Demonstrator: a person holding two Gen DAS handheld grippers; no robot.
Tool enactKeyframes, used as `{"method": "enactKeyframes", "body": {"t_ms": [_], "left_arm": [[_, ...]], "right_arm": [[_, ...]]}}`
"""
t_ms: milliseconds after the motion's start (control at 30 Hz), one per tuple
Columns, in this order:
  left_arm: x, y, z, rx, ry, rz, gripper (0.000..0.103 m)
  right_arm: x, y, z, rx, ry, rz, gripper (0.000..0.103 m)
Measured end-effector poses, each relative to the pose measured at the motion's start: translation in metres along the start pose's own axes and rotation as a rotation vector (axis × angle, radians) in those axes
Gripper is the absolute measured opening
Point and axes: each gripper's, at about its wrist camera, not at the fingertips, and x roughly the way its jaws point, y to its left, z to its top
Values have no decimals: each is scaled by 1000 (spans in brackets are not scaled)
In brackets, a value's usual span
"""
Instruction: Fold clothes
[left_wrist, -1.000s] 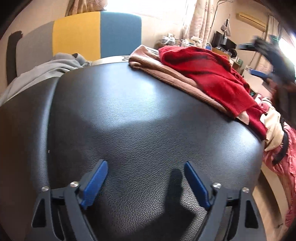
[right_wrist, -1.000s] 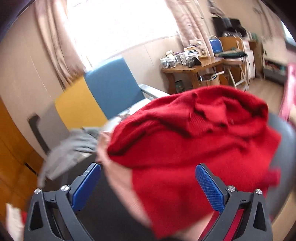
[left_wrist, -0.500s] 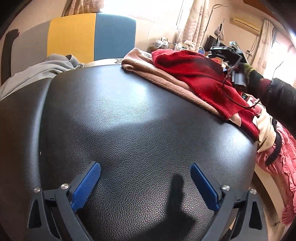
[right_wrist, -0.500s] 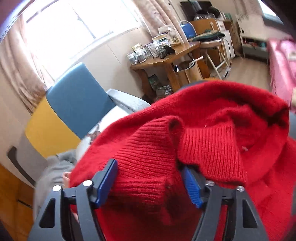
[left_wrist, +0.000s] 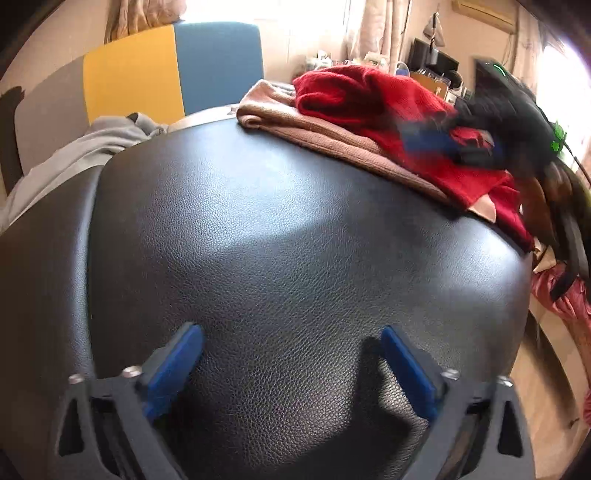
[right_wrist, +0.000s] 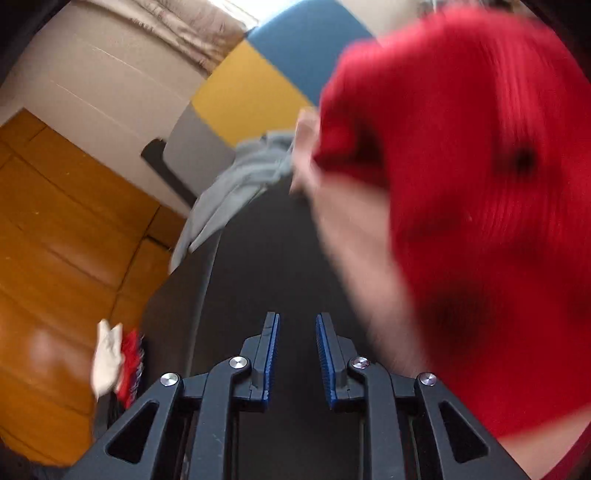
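Seen left to right: one grey garment (left_wrist: 85, 147) slumped off the far left edge of one black leather table (left_wrist: 280, 236). Left tongs (left_wrist: 291, 365) spread wide above bare leather, gripping nothing. Toward the right rim, two knits stacked: one pinkish-tan sweater (left_wrist: 317, 129) underneath, one red sweater (left_wrist: 373, 99) on top. Right tongs (right_wrist: 297, 354) closing, narrow gap empty, just beside the red sweater in the right wrist view.
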Motion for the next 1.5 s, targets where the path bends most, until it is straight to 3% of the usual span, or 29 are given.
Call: {"method": "enactKeyframes", "body": {"t_ms": [133, 200, 267, 333, 500, 700, 833, 900, 967, 1033, 1167, 1300, 1400, 1433, 1500], "left_arm": [[-10, 2, 37, -63, -10, -129, 76], [-12, -4, 67, -66, -40, -156, 76], [-12, -12, 100, -61, -67, -177, 76], [-5, -24, 132, -50, -82, -190, 76], [39, -58, 208, -43, -55, -257, 76], [116, -77, 256, -99, 44, -325, 76], [157, -74, 272, -173, 93, -343, 76], [173, -72, 276, -210, 111, -355, 76], [181, -74, 275, -231, 129, -402, 67], [179, -83, 273, -199, 116, -434, 5], [147, -96, 268, -152, 41, -522, 6], [92, -93, 261, -112, -81, -602, 5], [53, -86, 243, -96, -144, -636, 5], [43, -84, 236, -92, -155, -641, 0], [31, -81, 218, -83, -161, -643, 0]], "right_arm": [[-6, -1, -53, 8, 20, 6, 23], [-17, -10, -72, 42, -15, -13, 26], [-27, -27, -82, 90, -68, -15, 37], [-33, -36, -88, 109, -109, -1, 37], [-31, -34, -91, 70, -158, 16, 39], [-43, -40, -101, 58, -218, 110, 39], [-45, -35, -105, -4, -219, 133, 44], [-45, -30, -105, -35, -203, 153, 55], [-44, -22, -106, -82, -194, 183, 75], [-46, -9, -107, -143, -189, 206, 88], [-38, 10, -110, -234, -154, 115, 92], [-56, 1, -107, -118, -178, 94, 92], [-106, -26, -99, 70, -368, 57, 93], [-124, -34, -97, 121, -446, 47, 100], [-146, -46, -92, 191, -539, 27, 103]]}}
